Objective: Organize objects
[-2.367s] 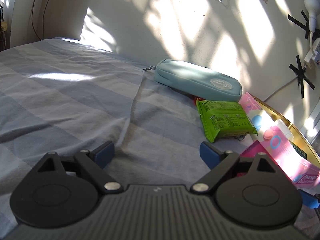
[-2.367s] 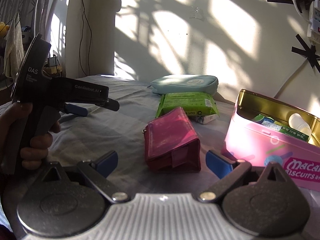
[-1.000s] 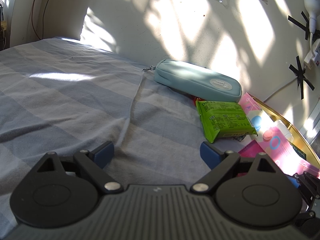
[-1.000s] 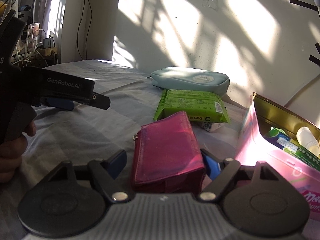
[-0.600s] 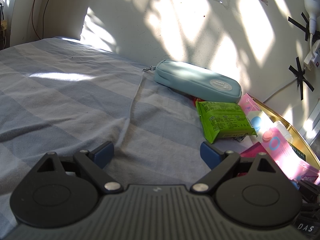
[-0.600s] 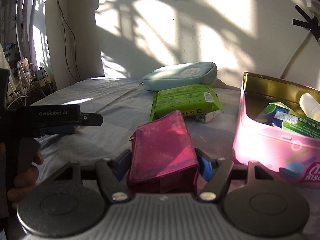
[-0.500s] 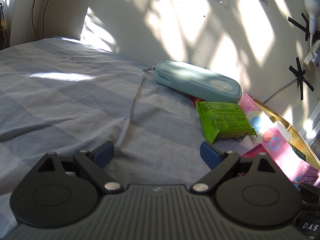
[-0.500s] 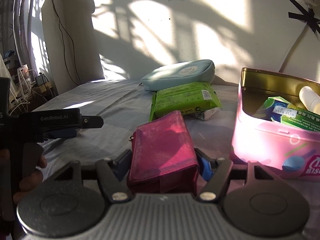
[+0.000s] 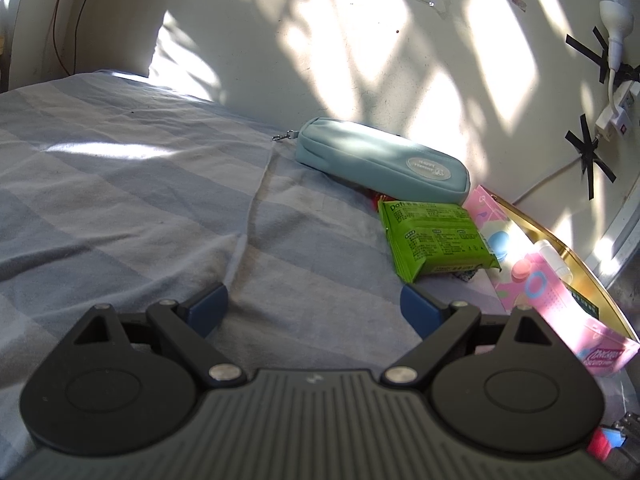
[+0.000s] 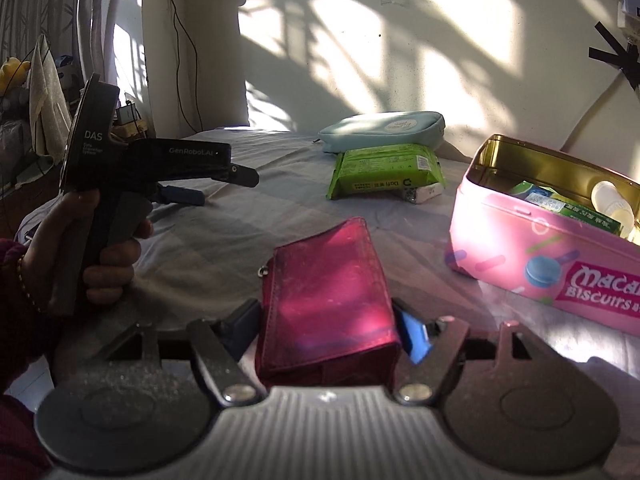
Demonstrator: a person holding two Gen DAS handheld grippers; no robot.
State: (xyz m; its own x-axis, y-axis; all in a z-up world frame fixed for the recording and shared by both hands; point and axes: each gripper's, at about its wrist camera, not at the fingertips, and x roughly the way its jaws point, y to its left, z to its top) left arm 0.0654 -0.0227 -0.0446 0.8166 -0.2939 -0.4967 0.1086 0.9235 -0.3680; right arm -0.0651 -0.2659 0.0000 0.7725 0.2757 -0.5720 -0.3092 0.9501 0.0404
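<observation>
Right gripper (image 10: 328, 328) is hugging a shiny magenta fold-over wallet (image 10: 326, 300) btw its blue pads, one on each side of the fat folded end. The jaws are easing apart a touch rn, but the pads look like they're still pressing the sides, so I'm calling it gripped. Can't tell if the wallet is hanging just off the striped grey-blue bedsheet (image 10: 224, 240) or still brushing it. Grabbing it across the fold makes sense imo, that's the stiffest bit and it's keeping the flap from flopping open.

Off to the right the open pink biscuit tin w/ gold inside (image 10: 560, 248) is sitting near, already holding a green box and a white bottle, so prob that's where the wallet is heading.

Further back, a green wipes pack (image 10: 384, 172) is lying right in front of a pale teal zip pouch (image 10: 384, 128) by the wall, both still waiting.

Left gripper (image 9: 312, 308) is hanging wide open w/ nothing in it, over bare sheet, staying out of the way.
</observation>
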